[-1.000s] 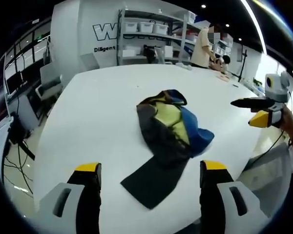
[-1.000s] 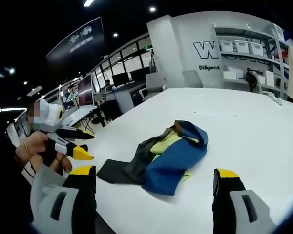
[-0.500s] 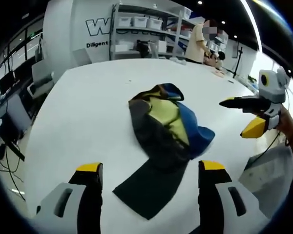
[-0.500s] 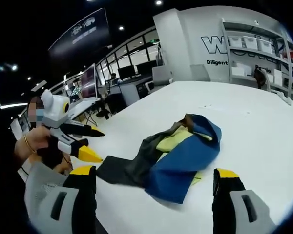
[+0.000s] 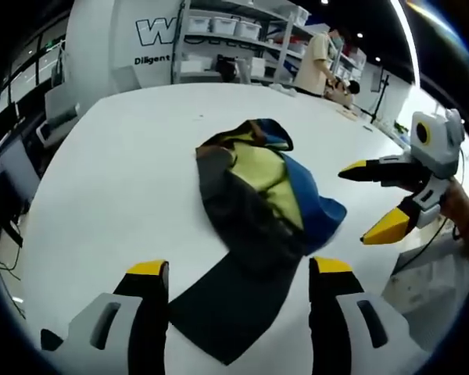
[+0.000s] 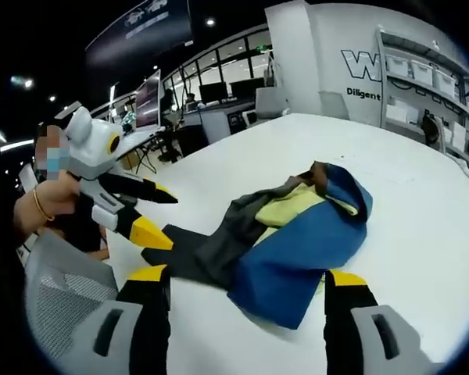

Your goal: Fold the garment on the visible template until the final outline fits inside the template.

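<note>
Reading "Diligent" on wall lettering (image 6: 365, 91), perhaps truncated.

left gripper (image 5: 238, 269) fingers spread, right gripper (image 6: 248, 277) fingers spread, both empty

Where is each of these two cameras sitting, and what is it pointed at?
Left gripper view: rides the left gripper, looking along its open jaws at the crumpled garment on the white table; the right gripper enters from the right.
Right gripper view: rides the right gripper, facing the same garment; the left gripper and the person's hand show.
Shared: garment, table, both grippers.
</note>
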### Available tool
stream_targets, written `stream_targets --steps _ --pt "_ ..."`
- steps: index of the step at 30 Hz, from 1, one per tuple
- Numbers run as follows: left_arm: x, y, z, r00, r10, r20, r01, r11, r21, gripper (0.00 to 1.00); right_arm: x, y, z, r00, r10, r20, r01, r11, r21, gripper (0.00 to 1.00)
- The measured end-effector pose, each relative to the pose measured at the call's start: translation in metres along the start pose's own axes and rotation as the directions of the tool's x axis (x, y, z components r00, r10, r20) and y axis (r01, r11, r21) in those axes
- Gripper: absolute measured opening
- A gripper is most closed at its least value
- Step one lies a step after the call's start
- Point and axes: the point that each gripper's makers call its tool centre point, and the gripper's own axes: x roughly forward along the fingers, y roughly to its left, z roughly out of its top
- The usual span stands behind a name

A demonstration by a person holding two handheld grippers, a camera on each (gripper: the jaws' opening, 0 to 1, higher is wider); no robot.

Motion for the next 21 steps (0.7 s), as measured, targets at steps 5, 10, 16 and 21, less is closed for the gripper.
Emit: stream_targets --steps 5,10,16,21 --pt "0.01 -0.001 -0.007 1.0 -0.007 -0.018 0.006 1.0 -0.015 0.68 0.009 -0.001 0.003 1.0 0.001 0.007 -0.001 1.0 -0.021 0.61" --pt "0.022 -0.003 -0.015 0.999 -0.016 -0.049 0.015 1.0 -0.026 0.59 0.019 -0.005 0.003 1.0 0.001 -0.01 -0.001 0.999 -0.033 0.46" --pt "0.029 -0.007 -0.015 0.998 -0.037 -0.043 0.035 0.998 -0.053 0.49 0.027 -0.008 -0.001 1.0 -0.005 -0.022 0.005 1.0 -0.014 0.33" --pt "0.035 -0.013 -0.017 0.997 -0.054 -0.05 0.051 0.997 -0.065 0.43 0.032 -0.011 -0.01 0.999 -0.02 -0.046 0.02 1.0 -0.007 0.23"
